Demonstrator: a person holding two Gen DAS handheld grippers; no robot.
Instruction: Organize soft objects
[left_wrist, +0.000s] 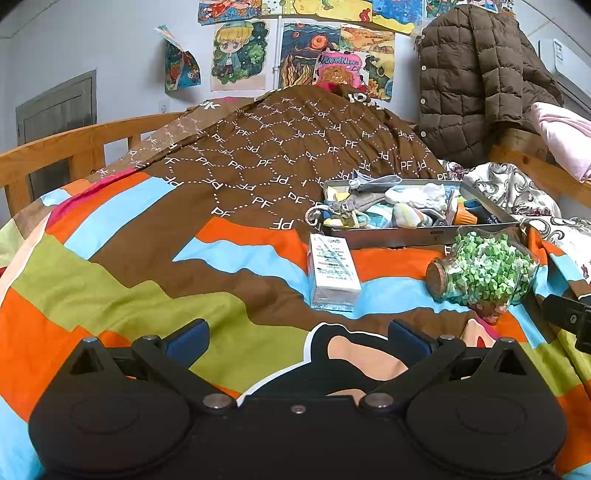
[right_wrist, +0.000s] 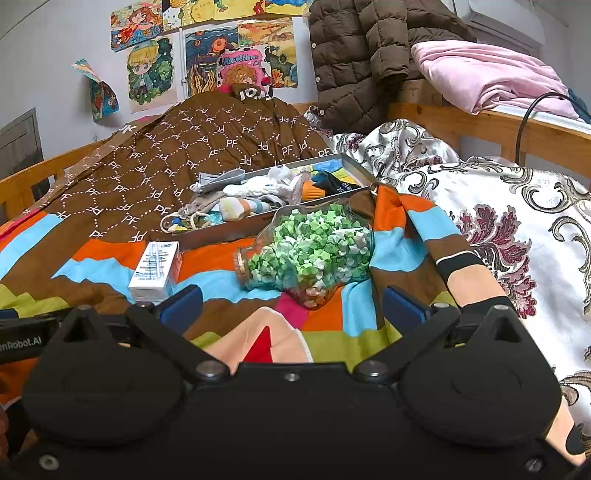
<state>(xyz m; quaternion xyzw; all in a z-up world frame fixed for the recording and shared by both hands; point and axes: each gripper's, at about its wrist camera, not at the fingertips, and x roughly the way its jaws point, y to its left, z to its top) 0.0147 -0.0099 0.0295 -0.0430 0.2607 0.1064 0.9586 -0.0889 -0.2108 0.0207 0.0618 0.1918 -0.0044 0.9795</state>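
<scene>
My left claw hangs low over the bed, its two blue-padded fingers spread wide with nothing between them but the bright quilt of orange, blue, green and brown patches. My right claw is spread just as wide and holds nothing either; it hovers above the same quilt, close to where the quilt's right edge folds up against a white bedspread with dark red flowers.

The soft things I am sorting, a jumble of socks and small cloth pieces in white, grey, blue and yellow, lie heaped in a shallow metal tray. The tray rests on the quilt toward the head of the bed, at the foot of a brown mound of bedding printed with "PF" letters. A looped cord spills over the tray's near left corner.

In front of the tray, nearer to me, a small white carton lies flat on the quilt. To its right a glass jar packed with green and white paper stars lies on its side, its cork pointing toward the carton; jar and carton sit apart. The jar lies just ahead of my right claw, between its open fingers in that view.

Along the far side runs a wooden bed rail. A brown puffer jacket hangs at the far right corner beside a folded pink blanket, and coloured drawings cover the wall.
</scene>
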